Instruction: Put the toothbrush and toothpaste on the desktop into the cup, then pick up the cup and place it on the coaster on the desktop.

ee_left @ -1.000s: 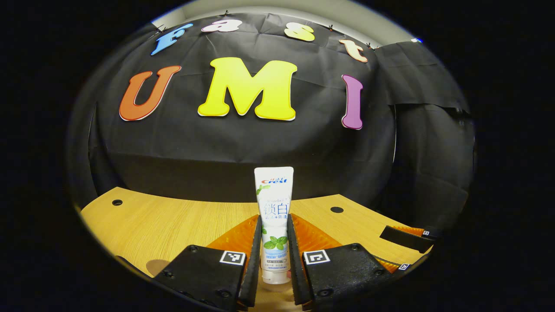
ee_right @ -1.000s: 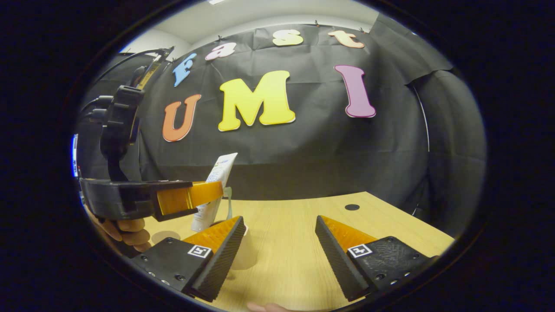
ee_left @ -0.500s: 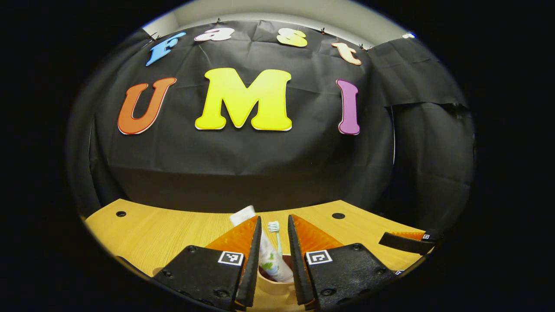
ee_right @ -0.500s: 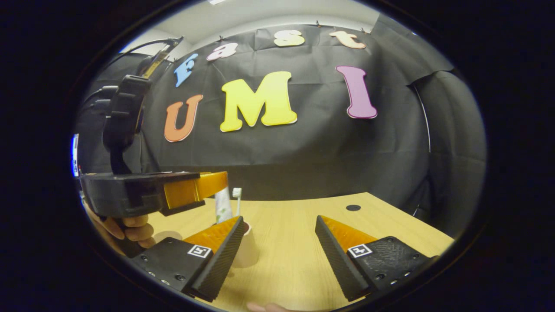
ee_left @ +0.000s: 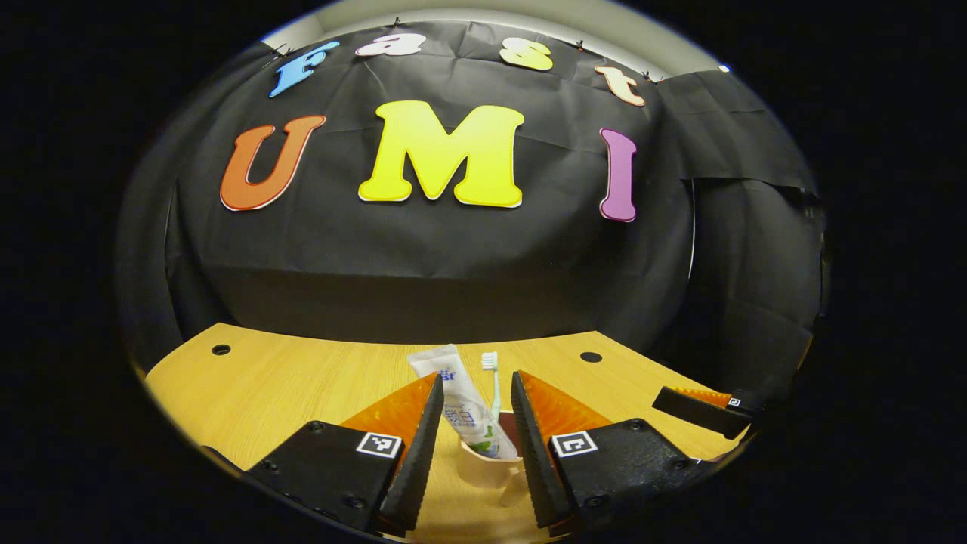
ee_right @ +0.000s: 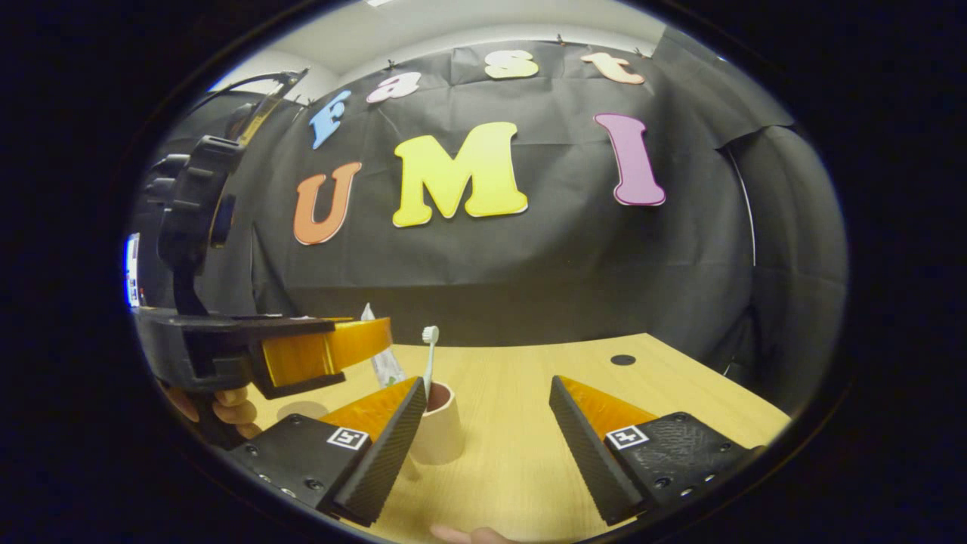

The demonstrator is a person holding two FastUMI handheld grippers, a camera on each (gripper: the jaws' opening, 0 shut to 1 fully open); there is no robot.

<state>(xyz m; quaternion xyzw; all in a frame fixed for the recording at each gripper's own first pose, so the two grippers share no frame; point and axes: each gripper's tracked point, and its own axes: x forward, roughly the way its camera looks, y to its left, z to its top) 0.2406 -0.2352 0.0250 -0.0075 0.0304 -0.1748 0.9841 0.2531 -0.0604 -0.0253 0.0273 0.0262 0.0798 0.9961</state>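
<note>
While the left tongs (ee_left: pixel 474 438) stand parted with nothing between their fingers, the cup (ee_left: pixel 483 470) sits on the desk (ee_left: pixel 287 378) just beyond them, its sides partly hidden by those fingers. Toothpaste (ee_left: pixel 461 400) leans in it beside the upright toothbrush (ee_left: pixel 491 378). Spread wide and empty, the right tongs (ee_right: pixel 483 423) have one finger covering part of the cup. A coaster is hard to make out.

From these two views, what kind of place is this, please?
Probably a staged recording booth, not a real bathroom: black cloth backs a bare wooden desktop with cable holes, and the cup holding toothbrush and toothpaste is handled with handheld grippers.
</note>
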